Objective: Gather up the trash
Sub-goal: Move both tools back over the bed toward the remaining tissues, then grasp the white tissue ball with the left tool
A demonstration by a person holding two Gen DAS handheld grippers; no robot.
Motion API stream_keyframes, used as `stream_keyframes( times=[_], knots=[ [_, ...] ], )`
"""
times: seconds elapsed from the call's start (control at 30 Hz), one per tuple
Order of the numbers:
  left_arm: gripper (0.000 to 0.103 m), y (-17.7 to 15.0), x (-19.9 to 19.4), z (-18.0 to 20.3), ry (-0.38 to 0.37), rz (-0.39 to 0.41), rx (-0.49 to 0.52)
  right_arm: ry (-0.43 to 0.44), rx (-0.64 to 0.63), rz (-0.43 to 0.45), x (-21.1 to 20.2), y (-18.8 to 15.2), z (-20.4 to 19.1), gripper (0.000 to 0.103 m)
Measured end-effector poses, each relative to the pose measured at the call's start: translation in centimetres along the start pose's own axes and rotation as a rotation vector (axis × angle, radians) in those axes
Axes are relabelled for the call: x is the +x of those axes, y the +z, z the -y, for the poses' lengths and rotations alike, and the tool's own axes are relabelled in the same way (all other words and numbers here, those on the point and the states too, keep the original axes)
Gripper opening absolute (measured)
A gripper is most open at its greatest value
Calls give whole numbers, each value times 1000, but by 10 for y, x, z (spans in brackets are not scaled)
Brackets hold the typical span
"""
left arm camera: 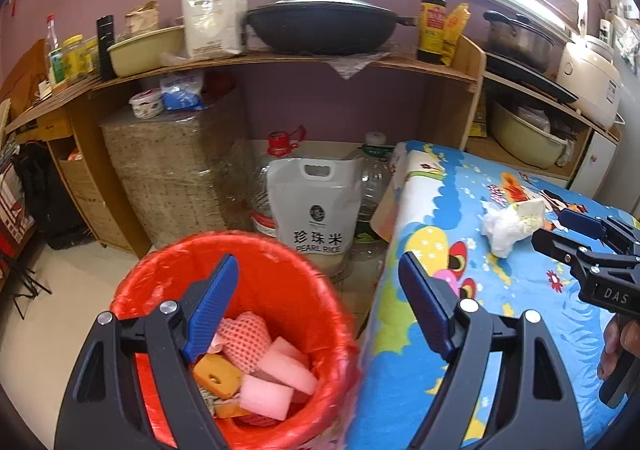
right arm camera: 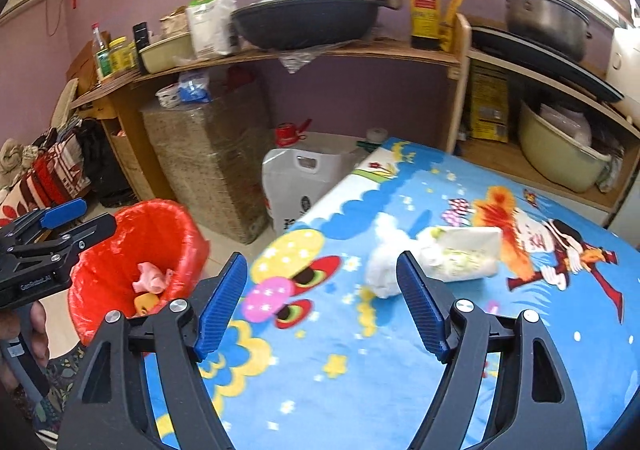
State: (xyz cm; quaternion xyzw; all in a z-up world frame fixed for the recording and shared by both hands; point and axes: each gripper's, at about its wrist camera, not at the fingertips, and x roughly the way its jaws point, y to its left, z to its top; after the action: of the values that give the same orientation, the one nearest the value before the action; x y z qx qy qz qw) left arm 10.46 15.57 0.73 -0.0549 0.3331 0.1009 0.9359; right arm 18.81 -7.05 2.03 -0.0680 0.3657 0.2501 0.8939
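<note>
The left claw (left arm camera: 318, 304) hangs open and empty over the red bin (left arm camera: 280, 282), which stands on the floor just beside the counter (left arm camera: 460, 330) and holds pink and orange scraps. The right claw (right arm camera: 322, 304) is also spread wide with nothing between its pads, above the cartoon-printed cover. The crumpled white tissue (right arm camera: 384, 270) lies ahead of it, touching what may be a white wrapper (right arm camera: 464, 254), though blur hides the detail.
</note>
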Motion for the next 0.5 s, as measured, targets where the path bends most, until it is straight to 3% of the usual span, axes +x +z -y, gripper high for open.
stream_keyframes(
  times=[0.5],
  knots=[
    [79, 14, 28, 73, -72, 1, 57, -54, 55, 11, -1, -6, 71, 75]
  ],
)
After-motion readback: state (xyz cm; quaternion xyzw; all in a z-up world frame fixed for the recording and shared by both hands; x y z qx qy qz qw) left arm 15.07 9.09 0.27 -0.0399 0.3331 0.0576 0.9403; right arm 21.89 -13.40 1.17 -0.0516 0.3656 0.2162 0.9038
